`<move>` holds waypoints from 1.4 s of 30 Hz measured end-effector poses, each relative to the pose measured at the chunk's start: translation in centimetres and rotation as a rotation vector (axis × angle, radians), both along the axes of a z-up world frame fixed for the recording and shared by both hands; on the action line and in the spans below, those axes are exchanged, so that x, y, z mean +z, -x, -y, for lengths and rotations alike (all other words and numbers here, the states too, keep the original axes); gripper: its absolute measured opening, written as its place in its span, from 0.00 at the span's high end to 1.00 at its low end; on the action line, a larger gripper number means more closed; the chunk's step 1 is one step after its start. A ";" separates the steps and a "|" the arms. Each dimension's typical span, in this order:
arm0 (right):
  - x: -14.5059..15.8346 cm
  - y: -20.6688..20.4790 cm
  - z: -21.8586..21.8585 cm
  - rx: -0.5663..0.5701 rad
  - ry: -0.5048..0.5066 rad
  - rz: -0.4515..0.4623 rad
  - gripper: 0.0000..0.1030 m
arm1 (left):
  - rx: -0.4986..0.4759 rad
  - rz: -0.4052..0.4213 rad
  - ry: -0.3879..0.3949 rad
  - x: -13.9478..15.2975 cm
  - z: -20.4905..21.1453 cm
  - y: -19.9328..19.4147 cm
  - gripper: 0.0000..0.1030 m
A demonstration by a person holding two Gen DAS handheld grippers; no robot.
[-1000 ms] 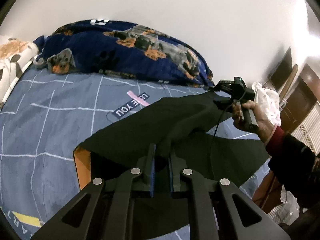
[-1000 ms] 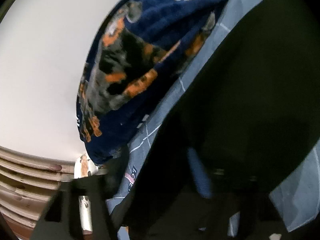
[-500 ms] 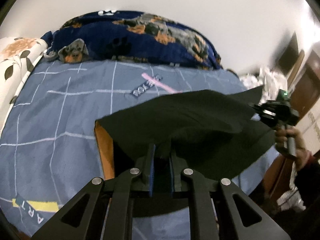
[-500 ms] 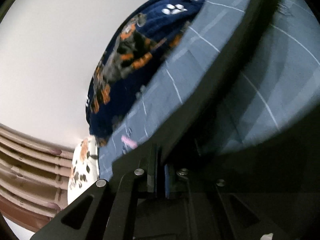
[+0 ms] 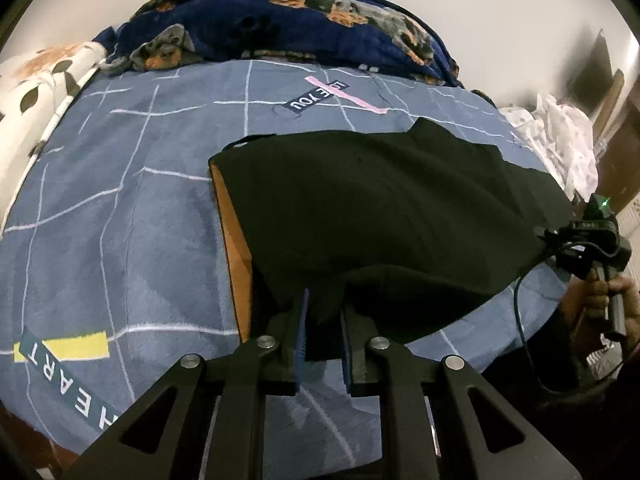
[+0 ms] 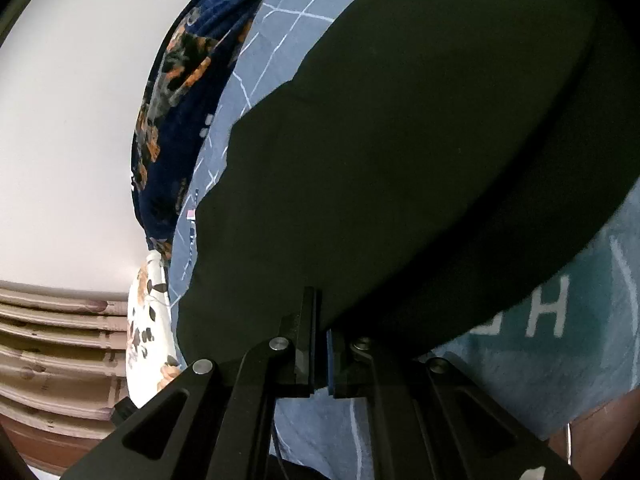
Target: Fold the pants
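Ahead of both my grippers spreads the blue bedspread with a white grid and printed words (image 5: 132,216), and on it lies the black fabric pants with an orange lining (image 5: 380,208), the largest thing in reach. A second ago the cloth hung in the air between my two hands; now most of it has come down flat on the bedspread, stretched from my left gripper (image 5: 323,320) across to my right gripper (image 5: 560,240), which has swung out wide to the far side of the left one. I judge this as the laying-out stage finishing: the pants are spread, and the fold itself is not yet made. My left gripper is clamped narrowly on a bunched edge of the pants directly at its tips, though its jaws have just been easing apart a little with the cloth still between them. My right gripper (image 6: 320,344) is pinched nearly closed on the near hem, the fabric running away above its fingers. Beyond the pants sits the navy fleece blanket printed with dogs (image 5: 280,24). I see no containers anywhere in front of either gripper, so nothing to report there.
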State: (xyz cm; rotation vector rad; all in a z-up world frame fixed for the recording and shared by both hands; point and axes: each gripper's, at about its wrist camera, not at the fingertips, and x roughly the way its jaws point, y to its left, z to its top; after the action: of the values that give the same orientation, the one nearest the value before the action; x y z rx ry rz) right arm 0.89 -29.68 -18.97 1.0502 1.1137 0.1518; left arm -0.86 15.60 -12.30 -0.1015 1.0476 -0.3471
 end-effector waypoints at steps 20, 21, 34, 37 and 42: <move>-0.9 0.9 -0.1 -0.022 -0.064 0.029 0.97 | 0.177 0.206 -0.258 4.7 -2.0 1.3 0.34; -1.0 0.9 -0.2 -0.023 -0.067 0.031 0.97 | 0.188 0.193 -0.239 4.8 -2.5 1.0 0.34; -1.2 1.0 0.1 -0.022 -0.096 0.040 0.95 | -0.053 0.014 0.014 0.8 7.8 -2.8 0.36; -0.9 1.1 0.6 -0.020 -0.104 0.037 0.92 | -0.041 -0.027 0.002 -1.2 8.3 -3.0 0.41; -0.1 1.2 5.3 -0.106 -0.104 0.052 0.91 | -0.041 -0.022 -0.029 -1.7 8.3 -2.7 0.41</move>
State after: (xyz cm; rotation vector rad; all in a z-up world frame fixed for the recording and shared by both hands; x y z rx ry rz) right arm -0.27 -34.95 -19.04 1.1893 1.0091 0.1535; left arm 1.82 7.29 -14.05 -0.0581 1.0769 -0.3683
